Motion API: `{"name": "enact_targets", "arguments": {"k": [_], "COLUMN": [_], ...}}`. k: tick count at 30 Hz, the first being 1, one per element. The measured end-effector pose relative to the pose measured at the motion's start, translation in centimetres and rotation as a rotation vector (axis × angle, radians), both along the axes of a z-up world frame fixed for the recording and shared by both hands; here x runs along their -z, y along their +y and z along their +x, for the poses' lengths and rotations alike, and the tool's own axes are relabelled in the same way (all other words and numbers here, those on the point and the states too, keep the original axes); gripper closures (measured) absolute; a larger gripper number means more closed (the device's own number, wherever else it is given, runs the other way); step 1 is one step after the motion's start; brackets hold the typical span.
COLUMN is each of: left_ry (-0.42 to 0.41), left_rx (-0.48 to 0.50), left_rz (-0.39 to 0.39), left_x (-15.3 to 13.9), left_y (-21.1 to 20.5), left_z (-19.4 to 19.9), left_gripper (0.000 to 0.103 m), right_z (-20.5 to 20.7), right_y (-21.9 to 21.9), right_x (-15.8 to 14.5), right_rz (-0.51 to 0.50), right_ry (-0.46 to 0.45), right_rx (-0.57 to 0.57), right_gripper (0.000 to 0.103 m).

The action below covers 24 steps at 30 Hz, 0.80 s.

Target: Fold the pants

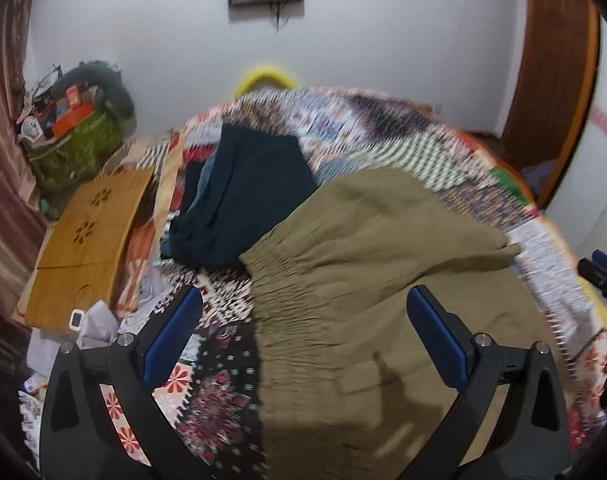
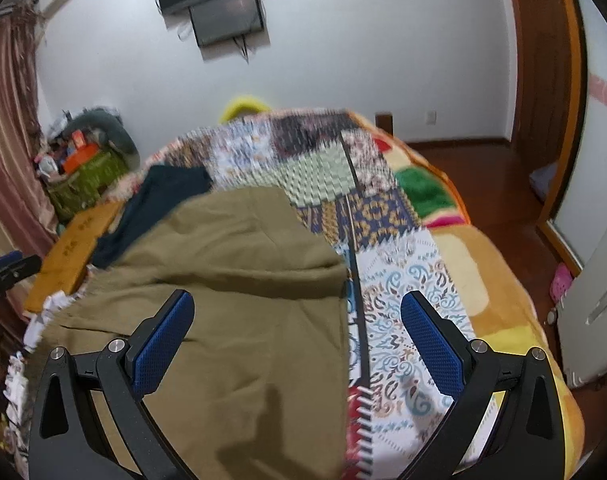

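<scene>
My left fingers (image 1: 303,336) and right fingers (image 2: 297,338) both gape wide, holding nothing. The olive pants (image 1: 383,280) lie rumpled on the bed quilt (image 2: 403,280). At eleven o'clock dark clothes (image 1: 243,196) touch the waistband; I might snag them too.

Pants (image 1: 383,280) on quilt (image 1: 423,140), w/ other clothes (image 1: 243,200) behind-left, touching.
</scene>
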<state>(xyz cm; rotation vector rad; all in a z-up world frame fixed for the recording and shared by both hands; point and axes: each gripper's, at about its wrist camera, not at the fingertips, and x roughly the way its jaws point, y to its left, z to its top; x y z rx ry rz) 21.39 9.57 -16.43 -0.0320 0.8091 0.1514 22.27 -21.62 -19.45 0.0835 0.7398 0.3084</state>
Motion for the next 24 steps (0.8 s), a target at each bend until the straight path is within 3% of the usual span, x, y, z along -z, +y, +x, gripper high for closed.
{"name": "enact_targets", "arguments": {"k": [5,12,14,18,24], "left_ry": [0.136,0.239,0.255,0.266,0.275], "left_rx": [-0.042,-0.020,-0.005,0.008,0.038], "left_rz": [-0.030,-0.042,-0.041,-0.059,-0.107], "left_x": [3.7,6.8,7.3,8.0,8.6], "left_y": [2.8,4.2,4.3,4.6,4.6], "left_z": [3.0,4.6,4.8,4.9,5.0], "left_gripper": [0.000,0.001,0.004,0.005,0.007], "right_z": [3.4,6.0,6.5,7.5,7.9], "right_y": [0.1,0.0,0.1,0.9,1.4], "right_x": [3.3,6.6,7.2,8.4,9.1], "right_rz": [-0.020,0.007,0.015,-0.030,-0.071], "right_ry": [0.141,0.272,0.301,0.334,0.306], "right_rx": [-0.047,-0.120,-0.144,-0.179,-0.191], "right_gripper": [0.004,0.040,0.047,0.048,0.055]}}
